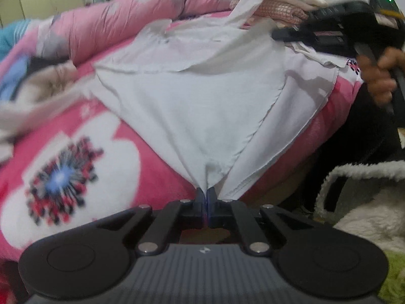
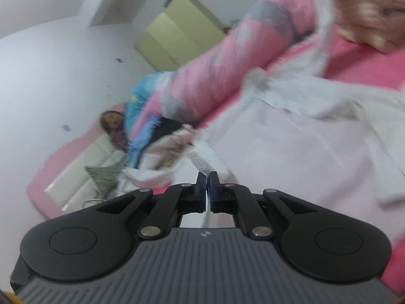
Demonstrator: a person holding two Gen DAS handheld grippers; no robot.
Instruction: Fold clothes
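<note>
Pinching white shirt (image 1: 192, 101) at two edges, spread on pink bedspread (image 1: 152, 157).
Left gripper (image 1: 205, 192) clamped tight on bunched hem; right gripper (image 2: 207, 176) closed flat on a thin fabric edge.

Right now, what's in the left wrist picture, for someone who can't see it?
The left claw is shut on a bunched corner of a white shirt spread on a pink bedspread. The right claw pinches its far edge.
</note>
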